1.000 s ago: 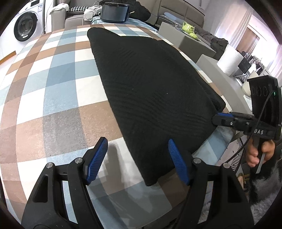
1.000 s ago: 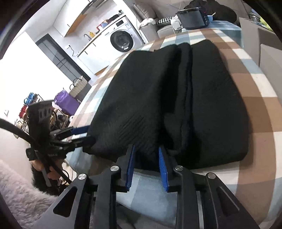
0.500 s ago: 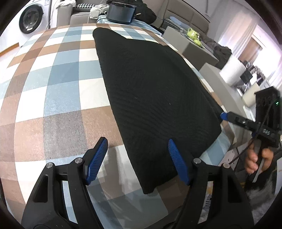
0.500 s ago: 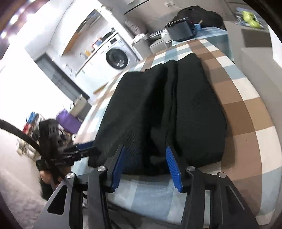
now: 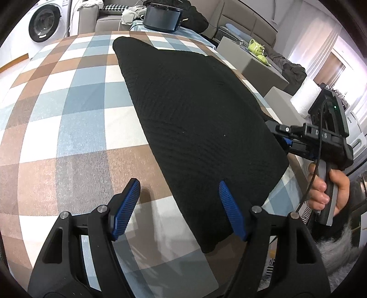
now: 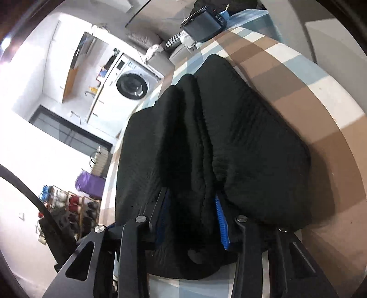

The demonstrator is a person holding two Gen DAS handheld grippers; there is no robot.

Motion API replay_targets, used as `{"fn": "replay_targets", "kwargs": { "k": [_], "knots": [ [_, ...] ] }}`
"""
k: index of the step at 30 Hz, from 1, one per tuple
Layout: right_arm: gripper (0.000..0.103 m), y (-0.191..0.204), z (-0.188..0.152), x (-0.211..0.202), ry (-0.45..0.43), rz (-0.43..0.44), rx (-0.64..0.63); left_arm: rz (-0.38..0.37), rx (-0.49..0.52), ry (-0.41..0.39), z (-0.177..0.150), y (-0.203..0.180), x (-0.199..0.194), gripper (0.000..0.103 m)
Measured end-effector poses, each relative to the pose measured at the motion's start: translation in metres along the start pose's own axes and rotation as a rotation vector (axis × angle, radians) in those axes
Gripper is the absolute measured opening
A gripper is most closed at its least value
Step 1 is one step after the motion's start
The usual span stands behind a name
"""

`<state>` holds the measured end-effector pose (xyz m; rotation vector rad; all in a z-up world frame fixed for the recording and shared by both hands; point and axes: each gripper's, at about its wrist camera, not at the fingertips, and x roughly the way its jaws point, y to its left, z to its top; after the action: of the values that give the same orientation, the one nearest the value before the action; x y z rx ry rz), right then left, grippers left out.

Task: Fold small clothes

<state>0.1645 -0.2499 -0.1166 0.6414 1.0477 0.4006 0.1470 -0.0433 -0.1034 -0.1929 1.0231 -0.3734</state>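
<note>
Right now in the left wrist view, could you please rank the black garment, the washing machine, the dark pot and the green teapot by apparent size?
1. Black garment
2. Washing machine
3. Dark pot
4. Green teapot
Distance distorts the far three.

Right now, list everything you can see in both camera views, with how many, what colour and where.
Knitted garment: one, black, lying lengthways on the table, near end bunched in folds.
Tablecloth: one, brown, blue and white checks, covering the table.
Washing machine: one, white, far left by the wall.
Bin: one, dark blue-grey, beyond the table's far end.
Paper roll: one, white, far right.
Teapot: one, lime green, on a grey block at the back right.
Purple bag: one, left on the floor.
Left gripper: black with blue pads, jaws open, the garment's near corner between them, untouched.
Right gripper: black with blue pads, jaws closing around a fold of the garment.
Hand: one, on the right gripper's handle.
</note>
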Motion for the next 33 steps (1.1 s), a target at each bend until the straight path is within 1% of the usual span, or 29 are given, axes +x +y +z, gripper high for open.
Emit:
{"fn": "replay_targets", "kwargs": {
  "k": [2,4,7,10,14,15,17,18,19,21,22,23,24,25,26,27,28,29,30,31,32,33],
  "knots": [
    [0.038,0.002,-0.003,0.0,0.023,-0.017,-0.029,-0.012,-0.02,-0.003,0.002,0.002,0.002,0.069],
    [0.035,0.003,-0.009,0.001,0.04,0.007,-0.03,-0.035,-0.057,-0.004,0.005,0.006,0.006,0.069],
    [0.035,0.005,-0.018,0.0,0.055,0.036,-0.029,-0.062,-0.122,-0.014,0.011,0.014,0.012,0.069],
    [0.035,0.012,-0.021,-0.003,0.064,0.024,-0.059,-0.075,-0.158,-0.019,0.02,0.02,0.017,0.069],
    [0.035,0.017,-0.004,-0.005,0.033,0.033,-0.074,-0.076,-0.174,-0.026,0.03,0.023,0.022,0.069],
    [0.035,0.018,0.004,-0.002,0.027,0.034,-0.086,-0.075,-0.172,-0.028,0.031,0.023,0.023,0.069],
    [0.034,0.016,0.018,0.012,0.041,-0.014,-0.078,-0.068,-0.17,-0.032,0.034,0.023,0.023,0.069],
    [0.03,0.014,0.024,0.018,0.054,-0.015,-0.062,-0.063,-0.168,-0.036,0.034,0.023,0.023,0.069],
    [0.023,0.01,0.028,0.026,0.067,-0.018,-0.054,-0.059,-0.167,-0.038,0.034,0.023,0.023,0.069],
    [0.006,0.014,0.041,0.04,0.083,-0.087,-0.073,-0.047,-0.173,-0.04,0.034,0.024,0.023,0.069],
    [0.005,0.019,0.045,0.042,0.072,-0.09,-0.094,-0.045,-0.176,-0.04,0.035,0.025,0.023,0.069],
    [0.005,0.032,0.049,0.037,0.02,-0.054,-0.146,-0.043,-0.179,-0.04,0.035,0.026,0.023,0.069],
    [0.005,0.043,0.049,0.032,-0.015,-0.032,-0.205,-0.04,-0.181,-0.045,0.035,0.027,0.022,0.069],
    [0.005,0.053,0.049,0.029,-0.031,-0.052,-0.258,-0.038,-0.183,-0.049,0.036,0.028,0.023,0.069],
    [0.005,0.056,0.049,0.03,-0.031,-0.103,-0.292,-0.035,-0.187,-0.052,0.036,0.028,0.023,0.069],
    [0.005,0.054,0.049,0.032,-0.021,-0.148,-0.304,-0.033,-0.197,-0.052,0.039,0.029,0.025,0.069],
    [0.006,0.044,0.052,0.038,0.006,-0.207,-0.283,-0.032,-0.205,-0.051,0.04,0.03,0.027,0.069],
    [0.006,0.034,0.054,0.041,0.029,-0.232,-0.251,-0.032,-0.217,-0.054,0.042,0.03,0.029,0.068],
    [0.007,0.027,0.053,0.039,0.035,-0.221,-0.22,-0.032,-0.222,-0.057,0.043,0.031,0.03,0.066],
    [0.011,0.023,0.051,0.035,0.027,-0.204,-0.21,-0.031,-0.225,-0.06,0.045,0.03,0.032,0.064],
    [0.015,0.022,0.047,0.026,0.007,-0.21,-0.221,-0.029,-0.229,-0.064,0.046,0.03,0.034,0.06],
    [0.023,0.02,0.041,0.018,-0.006,-0.227,-0.235,-0.021,-0.237,-0.069,0.048,0.029,0.037,0.052]
  ]
}}
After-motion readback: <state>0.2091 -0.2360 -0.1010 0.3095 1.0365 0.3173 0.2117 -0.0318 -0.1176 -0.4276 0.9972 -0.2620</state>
